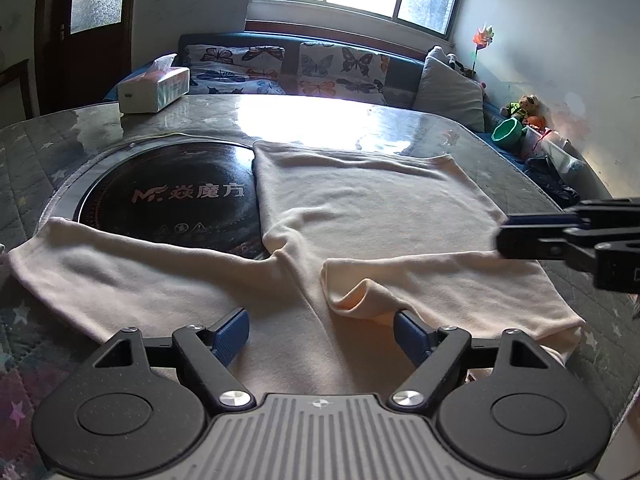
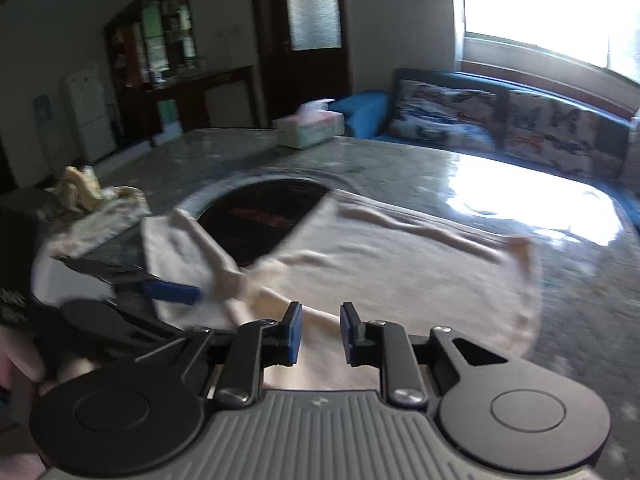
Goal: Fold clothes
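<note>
A cream long-sleeved garment (image 1: pixel 360 208) lies spread on the table, partly covering a black round cooktop (image 1: pixel 176 196). One sleeve (image 1: pixel 120 268) runs out to the left, and another sleeve (image 1: pixel 440 284) is folded across the body. My left gripper (image 1: pixel 322 334) hovers open over the near edge of the cloth, with nothing between its pads. My right gripper (image 2: pixel 322 320) stands over the same garment (image 2: pixel 400 256), its jaws a narrow gap apart and no cloth pinched in them. In the left wrist view the right gripper (image 1: pixel 505 240) sits at the right edge of the folded sleeve.
A tissue box (image 1: pixel 154 88) stands at the table's far left corner. Beyond the table runs a blue sofa (image 1: pixel 304 68) with butterfly cushions, with a green bowl (image 1: pixel 508 130) and toys to its right. A crumpled wrapper pile (image 2: pixel 84 196) sits at the table's left side.
</note>
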`<state>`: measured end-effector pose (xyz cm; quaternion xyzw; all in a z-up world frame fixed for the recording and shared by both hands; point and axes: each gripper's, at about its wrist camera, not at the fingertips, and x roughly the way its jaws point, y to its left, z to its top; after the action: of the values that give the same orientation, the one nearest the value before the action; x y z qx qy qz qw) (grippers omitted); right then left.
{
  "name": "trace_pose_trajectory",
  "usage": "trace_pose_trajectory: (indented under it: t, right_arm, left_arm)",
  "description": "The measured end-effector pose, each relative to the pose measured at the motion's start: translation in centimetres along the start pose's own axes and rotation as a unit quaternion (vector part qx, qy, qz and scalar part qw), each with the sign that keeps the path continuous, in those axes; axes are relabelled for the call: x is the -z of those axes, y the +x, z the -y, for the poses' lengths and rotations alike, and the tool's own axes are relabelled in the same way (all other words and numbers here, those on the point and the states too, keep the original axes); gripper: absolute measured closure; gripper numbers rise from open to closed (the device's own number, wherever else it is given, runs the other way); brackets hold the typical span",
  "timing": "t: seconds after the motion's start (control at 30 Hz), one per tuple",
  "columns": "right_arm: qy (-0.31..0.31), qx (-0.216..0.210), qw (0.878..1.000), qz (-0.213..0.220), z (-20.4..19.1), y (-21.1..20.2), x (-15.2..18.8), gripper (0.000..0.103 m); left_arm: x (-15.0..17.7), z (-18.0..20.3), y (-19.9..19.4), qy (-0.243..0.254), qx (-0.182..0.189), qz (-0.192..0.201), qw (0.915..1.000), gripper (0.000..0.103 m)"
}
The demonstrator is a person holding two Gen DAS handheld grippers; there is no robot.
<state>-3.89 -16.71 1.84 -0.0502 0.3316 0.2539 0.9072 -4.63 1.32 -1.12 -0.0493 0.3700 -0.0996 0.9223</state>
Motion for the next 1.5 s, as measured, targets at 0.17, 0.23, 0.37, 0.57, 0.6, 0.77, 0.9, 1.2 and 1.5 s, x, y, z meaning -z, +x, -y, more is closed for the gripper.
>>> trace_pose_trajectory:
  t: [0.17,0.23,0.37,0.57,0.6,0.77,0.9,1.2,1.5]
  right_arm:
    - [0.047,0.072,0.996,-0.031,5.1,-1.6,3.2,0.083]
    - [0.074,0.091,0.992,-0.045,7.1,-1.8,4.6,0.083]
    - [0.109,0.101,0.988,-0.044,9.4,-2.0,6.0,0.083]
    - [0.082,0.095,0.992,-0.009,8.4,-1.1,4.8,0.083]
    - [0.071,0.095,0.993,-0.006,8.1,-0.8,4.5,0.083]
    - [0.014,0.105,0.994,-0.009,6.8,1.1,3.9,0.083]
    - [-0.017,0.101,0.995,-0.015,6.8,1.9,3.7,0.082]
    - [-0.092,0.033,0.994,-0.044,8.3,2.8,3.4,0.077]
    - [-0.088,0.026,0.995,-0.049,9.4,1.2,3.1,0.1]
  left_arm:
    - [0.1,-0.3,-1.1,-0.004,-0.003,0.012,0.9999,0.021]
    - [0.0,-0.6,-1.5,-0.009,-0.008,0.017,0.9998,0.021]
    - [-0.8,-1.4,-1.7,-0.018,-0.024,0.028,0.9992,0.021]
    - [-1.3,-3.3,-0.3,-0.042,-0.056,0.02,0.9974,0.023]
    - [-1.2,-3.6,-0.1,-0.047,-0.06,0.018,0.9969,0.023]
    - [-0.7,-4.7,0.5,-0.051,-0.078,0.008,0.9956,0.023]
    - [-0.8,-4.9,0.5,-0.047,-0.079,0.008,0.9958,0.023]
    - [-0.7,-4.5,0.6,-0.03,-0.083,0.005,0.9961,0.022]
    - [-0.7,-4.4,1.1,-0.015,-0.096,0.002,0.9953,0.022]
